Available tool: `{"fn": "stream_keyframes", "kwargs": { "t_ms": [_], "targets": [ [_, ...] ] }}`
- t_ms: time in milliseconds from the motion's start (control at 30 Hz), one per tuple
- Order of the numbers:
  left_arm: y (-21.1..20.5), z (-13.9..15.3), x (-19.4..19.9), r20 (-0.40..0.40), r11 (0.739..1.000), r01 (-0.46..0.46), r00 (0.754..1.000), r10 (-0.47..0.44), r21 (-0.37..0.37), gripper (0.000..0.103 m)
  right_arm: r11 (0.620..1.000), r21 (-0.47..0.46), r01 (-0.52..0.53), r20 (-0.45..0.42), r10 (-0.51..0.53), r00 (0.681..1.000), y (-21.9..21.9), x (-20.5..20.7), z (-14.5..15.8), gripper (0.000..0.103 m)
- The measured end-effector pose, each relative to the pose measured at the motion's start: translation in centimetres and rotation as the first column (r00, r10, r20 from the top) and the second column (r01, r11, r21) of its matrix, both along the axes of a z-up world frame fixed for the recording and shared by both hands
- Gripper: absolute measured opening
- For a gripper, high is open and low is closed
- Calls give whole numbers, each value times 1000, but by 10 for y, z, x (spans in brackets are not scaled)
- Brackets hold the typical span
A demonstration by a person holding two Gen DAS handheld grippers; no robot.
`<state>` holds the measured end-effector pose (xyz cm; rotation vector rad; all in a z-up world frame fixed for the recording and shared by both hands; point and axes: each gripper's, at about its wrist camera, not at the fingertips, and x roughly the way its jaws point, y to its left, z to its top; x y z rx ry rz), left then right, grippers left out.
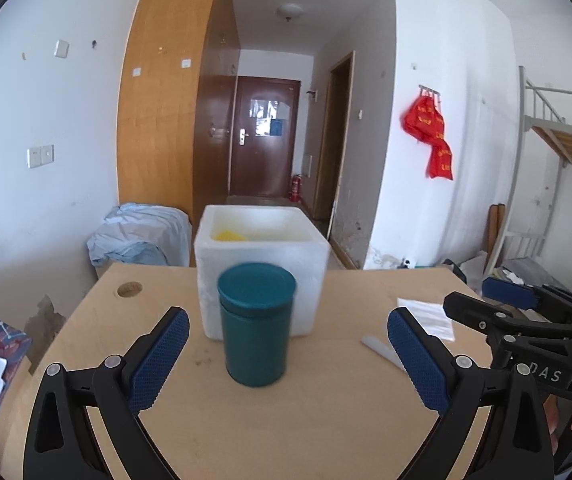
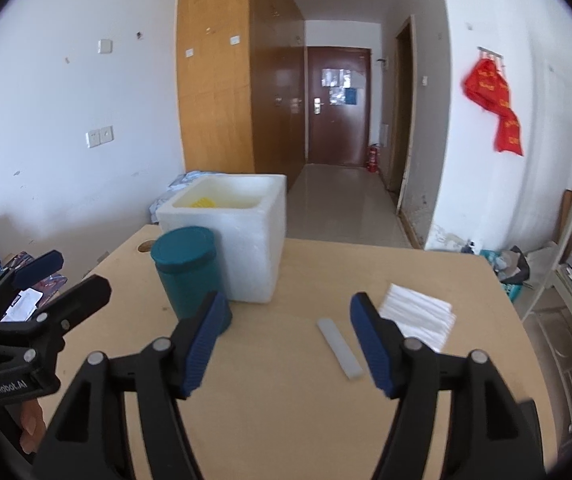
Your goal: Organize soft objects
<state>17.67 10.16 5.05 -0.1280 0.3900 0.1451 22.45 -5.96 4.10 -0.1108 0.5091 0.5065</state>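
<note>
A teal lidded canister [image 1: 256,322] stands on the wooden table [image 1: 286,420], just in front of a white foam box [image 1: 262,256] that holds something yellow [image 1: 228,235]. My left gripper [image 1: 288,354] is open, its jaws on either side of the canister and short of it. My right gripper [image 2: 284,340] is open and empty, with the canister [image 2: 190,280] to its left. A white strip [image 2: 339,347] lies between its fingertips and a white folded cloth [image 2: 418,316] lies just beyond its right finger. The foam box [image 2: 242,240] stands behind the canister.
The right gripper shows at the right edge of the left wrist view [image 1: 486,320]; the left gripper shows at the left edge of the right wrist view [image 2: 62,284]. A cable hole [image 1: 129,289] is in the table's far left corner. A covered bundle [image 1: 138,236] sits behind the table.
</note>
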Motion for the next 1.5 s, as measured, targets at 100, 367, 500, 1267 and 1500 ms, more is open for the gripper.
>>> {"fn": "stream_keyframes", "kwargs": {
  "t_ms": [100,367,500,1267,1500],
  "targets": [
    [-14,-3,-14,-4,1000,17,1000,-17,5,100,1000,4,18,-5,-18,1000,-13,-12,-4,70],
    [-50,-14,-56,8,997,73,997,-73,21,100,998,13,63,6,-63,998,-45,-52,-15,70],
    [-60,-19,-75,17,995,98,995,-98,21,100,996,16,83,17,-83,996,-59,-72,-19,70],
    [-120,-31,-75,13,966,257,966,-258,22,100,990,-32,134,41,-133,990,-98,-73,-35,70],
    [-120,-45,-27,-37,966,256,966,-257,-22,100,988,-72,133,9,-133,991,-101,-32,-42,70]
  ]
}}
